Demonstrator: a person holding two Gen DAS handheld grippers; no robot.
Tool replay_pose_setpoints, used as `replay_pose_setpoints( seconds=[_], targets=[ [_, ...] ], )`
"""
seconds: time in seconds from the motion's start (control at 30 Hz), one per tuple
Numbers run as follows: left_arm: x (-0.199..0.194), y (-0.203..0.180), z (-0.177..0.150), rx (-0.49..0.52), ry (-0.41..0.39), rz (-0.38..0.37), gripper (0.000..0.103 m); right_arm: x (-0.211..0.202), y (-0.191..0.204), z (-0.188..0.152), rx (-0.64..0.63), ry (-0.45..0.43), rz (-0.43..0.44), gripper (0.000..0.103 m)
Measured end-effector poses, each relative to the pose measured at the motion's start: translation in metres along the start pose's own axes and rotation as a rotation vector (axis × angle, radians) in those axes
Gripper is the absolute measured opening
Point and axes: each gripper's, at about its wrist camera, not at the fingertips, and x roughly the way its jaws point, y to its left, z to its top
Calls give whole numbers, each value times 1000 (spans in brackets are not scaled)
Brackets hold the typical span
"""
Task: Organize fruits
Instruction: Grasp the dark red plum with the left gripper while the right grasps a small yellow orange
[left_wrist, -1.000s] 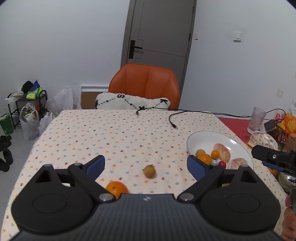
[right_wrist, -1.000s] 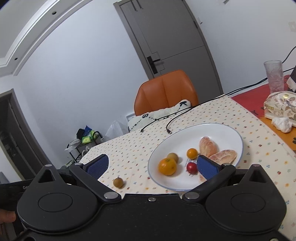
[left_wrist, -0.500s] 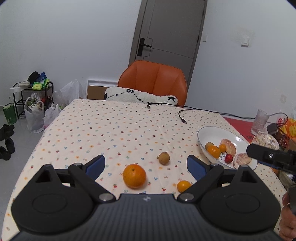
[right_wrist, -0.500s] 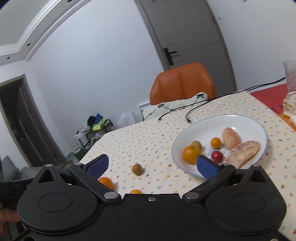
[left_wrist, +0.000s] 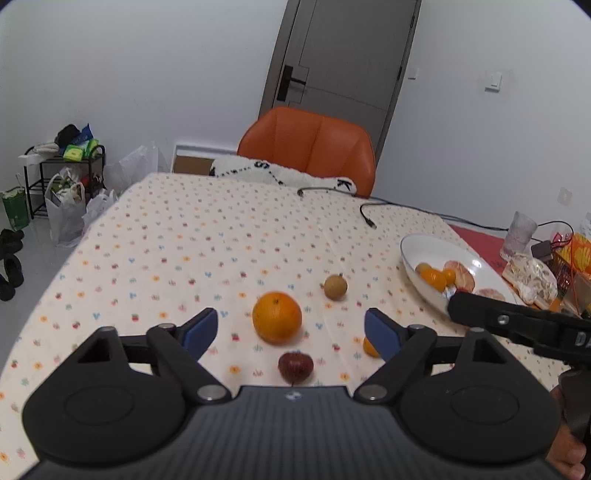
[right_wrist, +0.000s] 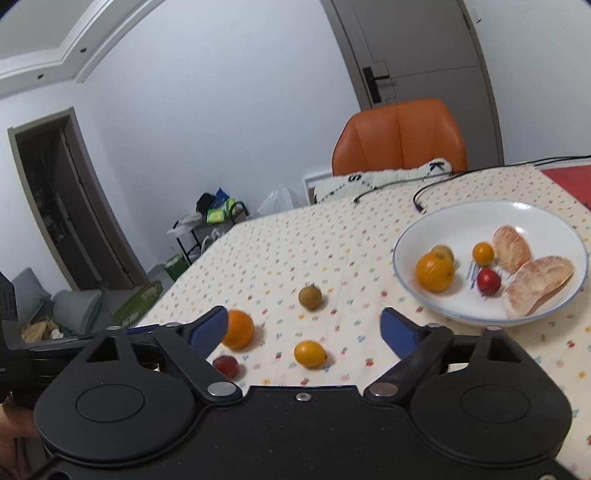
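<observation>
Loose fruit lies on the dotted tablecloth: a big orange (left_wrist: 277, 322) (right_wrist: 239, 329), a brown longan (left_wrist: 335, 287) (right_wrist: 309, 297), a dark red fruit (left_wrist: 295, 366) (right_wrist: 225, 365) and a small yellow-orange kumquat (right_wrist: 310, 353) (left_wrist: 370, 347). The white plate (left_wrist: 417, 284) (right_wrist: 454, 221) at the right holds an orange, small fruits and peeled pomelo segments (right_wrist: 532, 280). My left gripper (left_wrist: 291, 332) is open above the near table, with the big orange between its blue pads in the picture. My right gripper (right_wrist: 304, 325) is open and empty, raised over the kumquat.
An orange chair (left_wrist: 308, 146) with a white cushion stands at the far edge. A black cable (left_wrist: 365, 214) lies beyond the plate. A glass (left_wrist: 522, 236), wrapped items and a red mat crowd the right side. Bags and a rack (left_wrist: 62, 177) are on the floor at left.
Both grippers have pulled back and toward the near edge. The big orange, red fruit and kumquat have come into view; the plate has shifted right in both views.
</observation>
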Motion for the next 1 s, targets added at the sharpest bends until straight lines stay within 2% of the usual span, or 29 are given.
replay_pose_setpoints(
  seconds=[0.33,0.43,0.6,0.87,0.9,0.97,1.0],
  targets=[
    [14,8,-11,-20,44,-13,62,19,3,-11,-7,55,10,59],
    [19,8,-15,-17,56,-21,59,24,3,-14,-4,71,10,57],
    [28,8,-21,-16,85,-29,46,34,4,-17,-3,92,7,51],
    [34,12,-24,-28,84,-38,28,49,5,-19,-4,124,-12,49],
    [34,13,-23,-29,85,-42,23,51,5,-19,-7,127,-16,47],
    [34,14,-22,-35,89,-48,23,56,7,-20,-12,134,-25,40],
    [34,15,-22,-38,91,-51,23,58,7,-20,-15,141,-31,28]
  ],
)
